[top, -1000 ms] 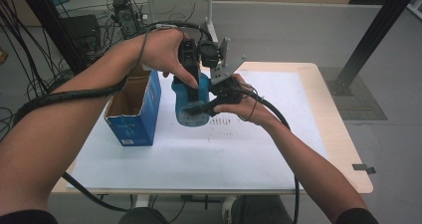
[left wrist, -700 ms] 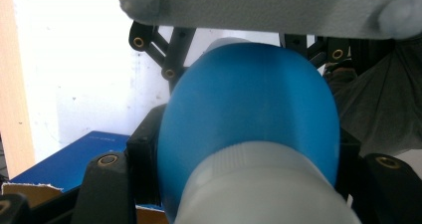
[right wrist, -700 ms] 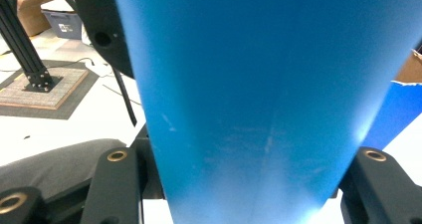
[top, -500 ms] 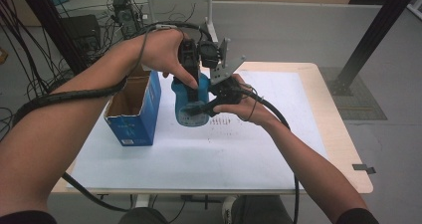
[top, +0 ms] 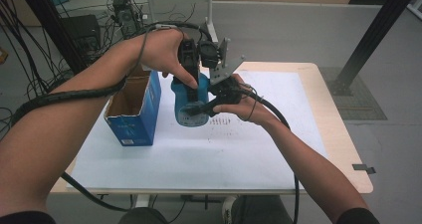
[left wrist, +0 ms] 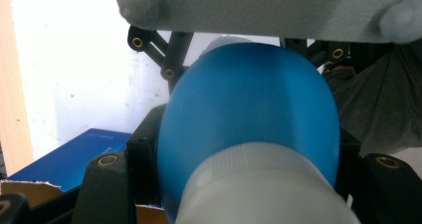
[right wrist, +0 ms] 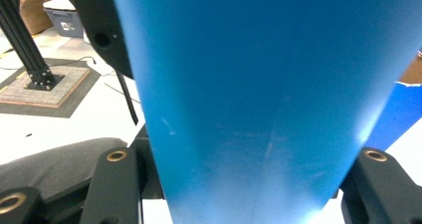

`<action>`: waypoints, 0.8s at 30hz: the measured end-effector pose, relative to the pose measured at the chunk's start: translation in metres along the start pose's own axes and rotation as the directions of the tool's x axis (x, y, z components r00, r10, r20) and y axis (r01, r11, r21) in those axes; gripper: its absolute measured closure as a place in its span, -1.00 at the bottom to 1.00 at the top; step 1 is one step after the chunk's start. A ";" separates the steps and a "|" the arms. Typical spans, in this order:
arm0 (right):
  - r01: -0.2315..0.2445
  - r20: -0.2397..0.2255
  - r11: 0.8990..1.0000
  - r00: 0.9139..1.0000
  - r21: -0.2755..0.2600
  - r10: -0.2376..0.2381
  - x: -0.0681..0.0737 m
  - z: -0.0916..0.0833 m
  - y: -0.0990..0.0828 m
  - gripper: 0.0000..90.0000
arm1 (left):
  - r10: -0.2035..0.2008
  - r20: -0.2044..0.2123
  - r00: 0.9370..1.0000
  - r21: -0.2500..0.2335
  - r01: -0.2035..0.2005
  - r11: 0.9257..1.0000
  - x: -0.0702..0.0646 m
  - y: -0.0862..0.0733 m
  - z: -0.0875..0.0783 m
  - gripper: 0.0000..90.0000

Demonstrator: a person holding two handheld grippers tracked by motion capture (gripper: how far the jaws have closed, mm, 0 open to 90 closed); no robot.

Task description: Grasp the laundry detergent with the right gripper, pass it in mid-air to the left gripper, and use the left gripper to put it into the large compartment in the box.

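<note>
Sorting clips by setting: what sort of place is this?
Probably a lab or workshop: cable bundles and electronics along the wall, a black metal frame post, and a plain table under white paper.

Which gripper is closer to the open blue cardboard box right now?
Left. The left gripper clamps the blue bottle just beside the blue cardboard box; the right gripper grips the bottle's far side.

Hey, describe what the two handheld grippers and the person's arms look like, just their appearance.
Both grippers are black. The left gripper and right gripper each trail a thick black cable; the left one winds around the forearm. A grey three-cornered plate sits on top of one. The black fingers have linkage arms with brass-coloured pivot rings. The forearms are bare, with dark sleeves only at the upper arms.
</note>
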State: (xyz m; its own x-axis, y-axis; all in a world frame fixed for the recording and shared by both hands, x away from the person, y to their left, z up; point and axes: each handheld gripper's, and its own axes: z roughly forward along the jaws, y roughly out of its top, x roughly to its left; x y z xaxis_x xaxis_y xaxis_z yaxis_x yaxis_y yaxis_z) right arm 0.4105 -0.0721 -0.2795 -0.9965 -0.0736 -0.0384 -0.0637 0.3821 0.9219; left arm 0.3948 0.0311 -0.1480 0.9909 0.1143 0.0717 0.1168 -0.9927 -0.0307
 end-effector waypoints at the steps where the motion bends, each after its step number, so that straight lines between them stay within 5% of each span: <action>1: -0.001 0.000 1.000 1.000 0.000 0.001 0.000 0.000 0.000 -0.07 | 0.000 0.000 1.000 0.000 0.000 1.000 0.000 0.000 0.000 -0.17; 24: 0.000 -0.003 1.000 1.000 -0.001 0.000 0.000 0.000 0.001 -0.09 | -0.002 -0.002 1.000 0.004 0.002 1.000 -0.001 -0.001 -0.002 -0.17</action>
State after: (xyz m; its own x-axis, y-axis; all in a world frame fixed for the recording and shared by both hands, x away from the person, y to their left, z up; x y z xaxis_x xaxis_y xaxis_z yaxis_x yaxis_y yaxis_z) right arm 0.4105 -0.0716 -0.2783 -0.9964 -0.0763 -0.0375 -0.0639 0.3815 0.9222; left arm 0.3937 0.0319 -0.1463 0.9905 0.1162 0.0737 0.1190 -0.9923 -0.0347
